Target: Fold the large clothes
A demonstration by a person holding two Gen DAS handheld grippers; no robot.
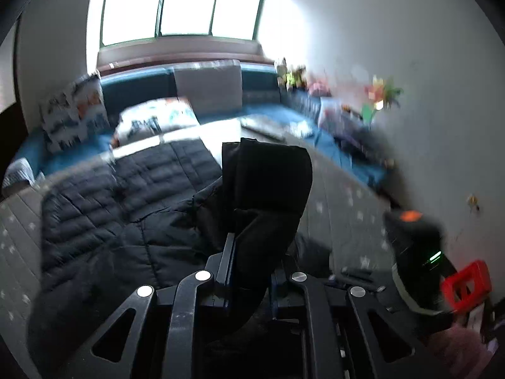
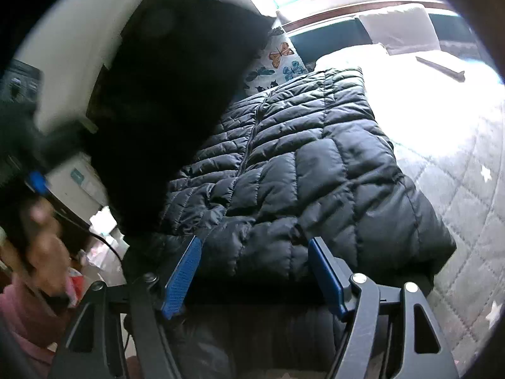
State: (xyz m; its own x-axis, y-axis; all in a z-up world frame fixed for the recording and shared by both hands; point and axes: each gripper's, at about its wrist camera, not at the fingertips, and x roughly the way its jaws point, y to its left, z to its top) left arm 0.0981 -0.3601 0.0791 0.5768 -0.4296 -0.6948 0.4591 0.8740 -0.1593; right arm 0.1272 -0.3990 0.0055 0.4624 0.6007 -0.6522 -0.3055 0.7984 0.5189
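The left claw (image 1: 252, 252) was clamped on a raised black fold (image 1: 268, 183) of the quilted jacket (image 1: 126, 189), which lay on the bed (image 1: 341, 195); the right claw (image 1: 416, 246) was blurred, perhaps moving.

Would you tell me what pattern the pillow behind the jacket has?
Colourful butterflies on white, clearest on the pillow in the right wrist view.

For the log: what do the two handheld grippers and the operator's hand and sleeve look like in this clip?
Both grippers, left gripper and right gripper, have black slotted linkage arms with silver pivot bolts. The right one's finger pads are blue and ribbed. A thin black cable runs beside the blurred bare hand, which has a pink sleeve.
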